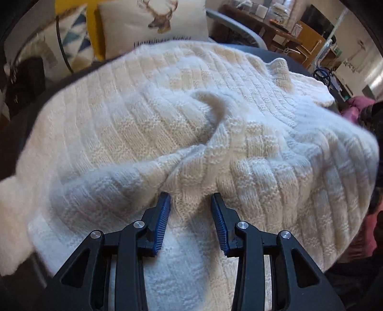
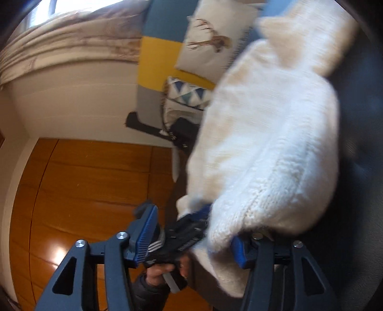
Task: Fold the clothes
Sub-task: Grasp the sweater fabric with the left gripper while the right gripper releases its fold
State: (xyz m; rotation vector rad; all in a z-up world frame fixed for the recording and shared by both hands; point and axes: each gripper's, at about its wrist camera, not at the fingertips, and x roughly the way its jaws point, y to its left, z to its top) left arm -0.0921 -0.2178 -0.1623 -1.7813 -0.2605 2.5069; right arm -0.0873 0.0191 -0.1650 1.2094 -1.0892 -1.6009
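A thick white knitted sweater (image 1: 191, 114) lies spread over a dark seat (image 1: 21, 143), and it fills almost all of the left wrist view. The left gripper (image 1: 191, 201) points down at the near part of it. Its two blue pads (image 1: 162, 224) stand apart, and a raised fold of the knit comes up between them. The pads lie close along both sides of this fold, but whether they really press on it I cannot tell.

In the right wrist view the same sweater (image 2: 268, 134) hangs as a soft, blurred bundle in the right half of the picture, in front of the dark seat (image 2: 359, 143). The right gripper (image 2: 191, 236) has its jaws spread wide. The lower edge of the bundle lies over its right finger, while its left finger stands free above the wooden floor (image 2: 83, 179). Between the two fingers one sees the other gripper (image 2: 189, 229) and, below it, the hand (image 2: 165, 270) that carries it.

Behind the sweater, cushions lean upright: one with a deer print (image 1: 155, 21) and one with blue triangles (image 2: 189, 93).
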